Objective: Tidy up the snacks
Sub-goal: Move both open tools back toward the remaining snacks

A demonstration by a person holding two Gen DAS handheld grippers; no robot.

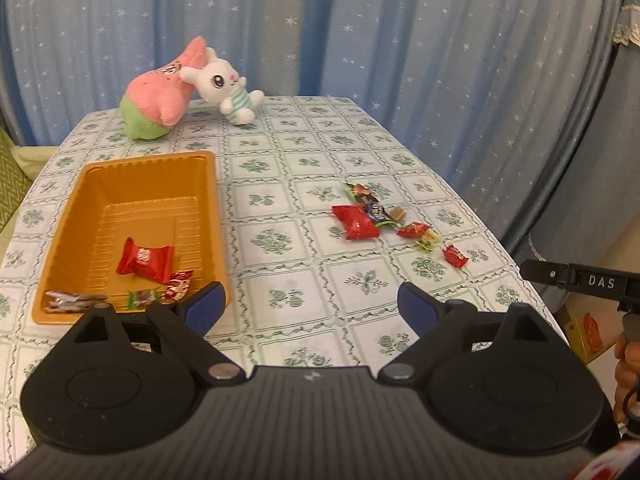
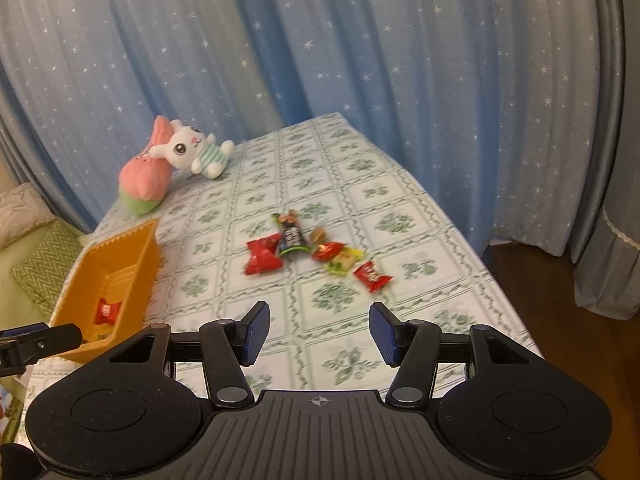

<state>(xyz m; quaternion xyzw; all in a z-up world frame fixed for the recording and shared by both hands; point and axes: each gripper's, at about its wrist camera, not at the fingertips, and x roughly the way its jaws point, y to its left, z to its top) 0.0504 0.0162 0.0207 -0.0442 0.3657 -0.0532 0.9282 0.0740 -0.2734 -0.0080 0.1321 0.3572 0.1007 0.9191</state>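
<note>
An orange tray (image 1: 96,184) sits on the left of the table and holds a red packet (image 1: 145,265) and several small wrapped sweets near its front wall. It also shows in the right wrist view (image 2: 136,252). A cluster of loose snacks lies mid-table: a big red packet (image 1: 357,222) (image 2: 262,258), a dark bar (image 1: 370,202) (image 2: 291,235), small red sweets (image 1: 455,256) (image 2: 372,276). My left gripper (image 1: 310,306) is open and empty, just right of the tray's front corner. My right gripper (image 2: 318,330) is open and empty, short of the cluster.
A pink plush (image 1: 160,92) and a white rabbit plush (image 1: 228,84) lie at the table's far left. Blue star curtains hang behind. The table's right edge (image 1: 500,248) drops to the floor. The other gripper's tip (image 1: 580,280) shows at the right.
</note>
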